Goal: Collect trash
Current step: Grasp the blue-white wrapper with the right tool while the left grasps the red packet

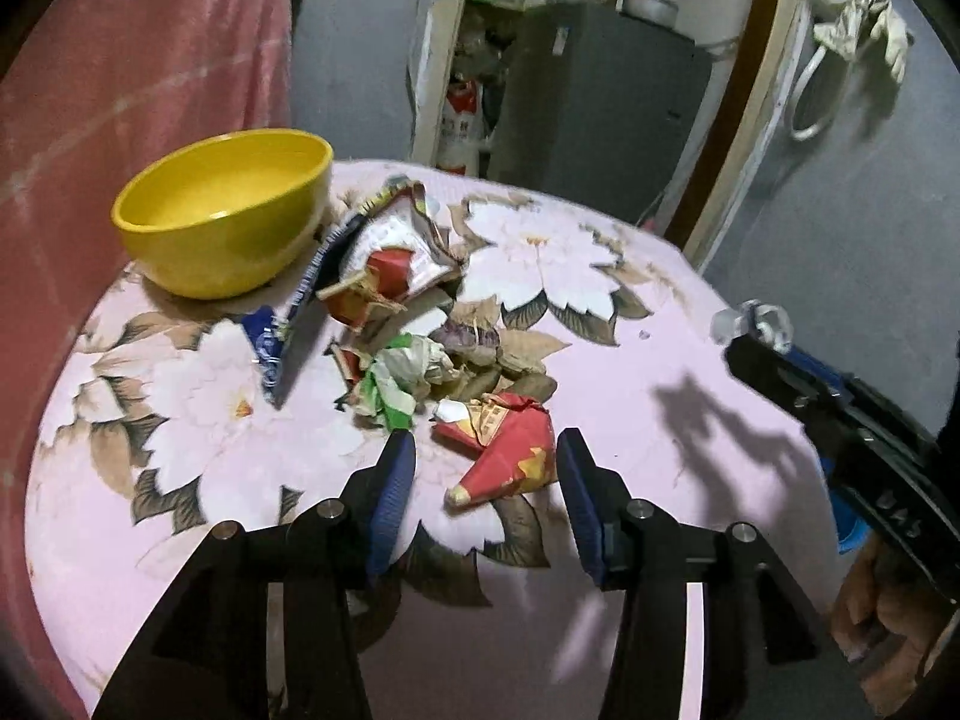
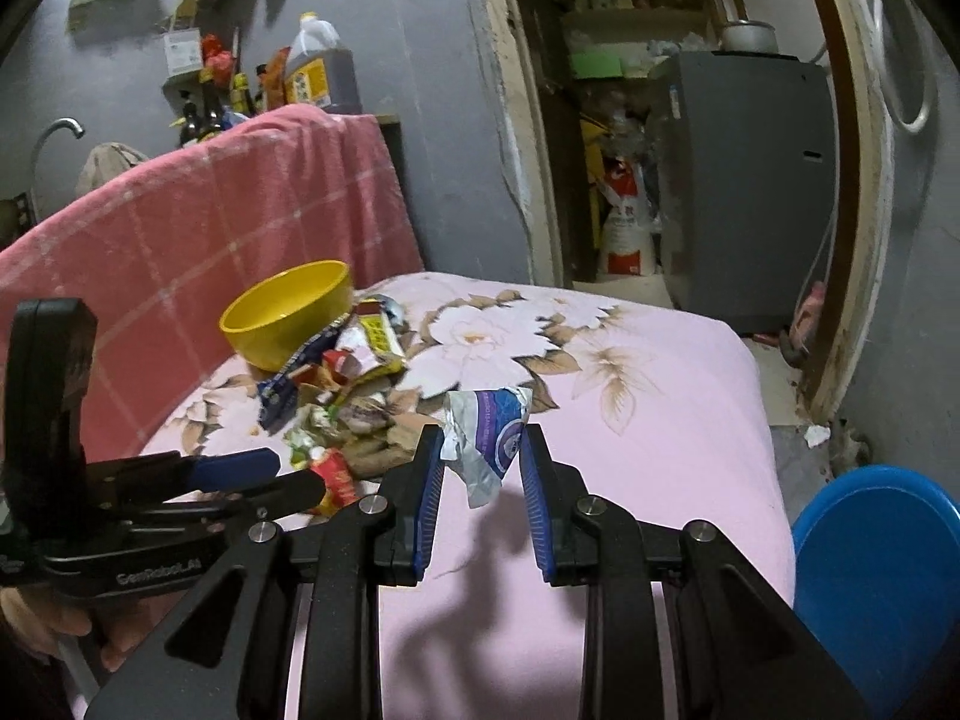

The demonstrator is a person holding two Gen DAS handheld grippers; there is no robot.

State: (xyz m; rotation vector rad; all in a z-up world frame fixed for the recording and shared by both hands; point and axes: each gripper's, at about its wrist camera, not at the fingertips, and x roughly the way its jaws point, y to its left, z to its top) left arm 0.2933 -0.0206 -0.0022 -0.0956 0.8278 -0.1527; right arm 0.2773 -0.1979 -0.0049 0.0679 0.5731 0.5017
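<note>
Blue pads line the left gripper [image 1: 486,468], whose jaws stand wide apart over the pink flowered cloth [image 1: 630,372] with nothing clamped between them. A crumpled red wrapper [image 1: 504,450] lies on the cloth in the gap between those jaws, closer to the right-hand finger; whether it touches that pad cannot be told. Taking this red wrapper as the landmark, the right gripper [image 2: 483,450] is off to its right, raised above the cloth, its jaws narrowed onto a crumpled silver and purple wrapper [image 2: 489,438] that hangs between the pads. Just beyond the red wrapper lies a small green and white wad of paper [image 1: 396,378], with brownish scraps beside it. Farther back from the red wrapper sits the main trash pile [image 1: 384,276]: torn red and white packets, and a blue foil wrapper [image 1: 288,336] along its left edge. Beyond the pile, to the far left of the red wrapper, stands a yellow bowl [image 1: 225,210], upright, with the pile reaching up to its side. Behind the bowl hangs a pink checked blanket [image 2: 210,222]. Well to the right of the red wrapper, low beside the covered table, is a blue basin [image 2: 876,576]. Farthest back, an open doorway shows a grey cabinet [image 2: 744,192].
</note>
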